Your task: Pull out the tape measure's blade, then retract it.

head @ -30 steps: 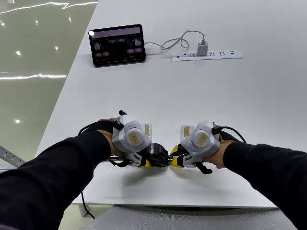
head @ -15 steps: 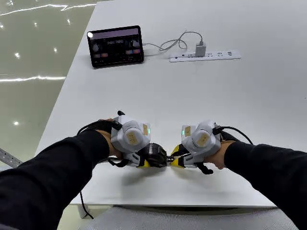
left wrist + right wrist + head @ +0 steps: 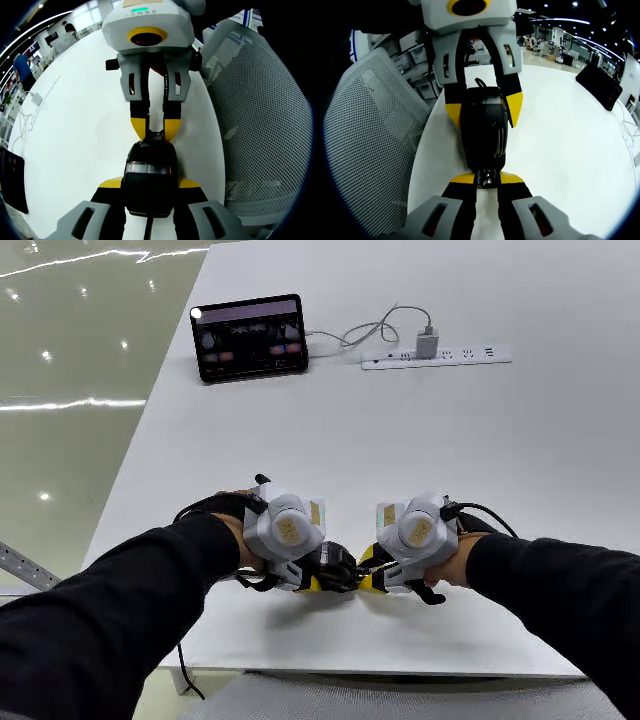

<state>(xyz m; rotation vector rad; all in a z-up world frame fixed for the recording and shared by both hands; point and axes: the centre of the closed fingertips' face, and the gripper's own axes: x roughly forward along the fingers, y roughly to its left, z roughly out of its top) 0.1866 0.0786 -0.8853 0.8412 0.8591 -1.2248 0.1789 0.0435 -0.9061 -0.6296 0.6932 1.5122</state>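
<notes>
1. While I am leaning over one white table [image 3: 450, 440], one tablet [image 3: 249, 337] and one power strip [image 3: 436, 356] are sitting far back.
2. My left gripper [image 3: 150, 185] is clamping the case of the one tape measure [image 3: 484, 130] near the front edge.
3. My right gripper [image 3: 487, 177] is pinching its blade tip.

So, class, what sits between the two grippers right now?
The black tape measure. The left gripper clamps its case and the right gripper pinches its front end. Both gripper views show this, with no length of blade visible between them.
</notes>
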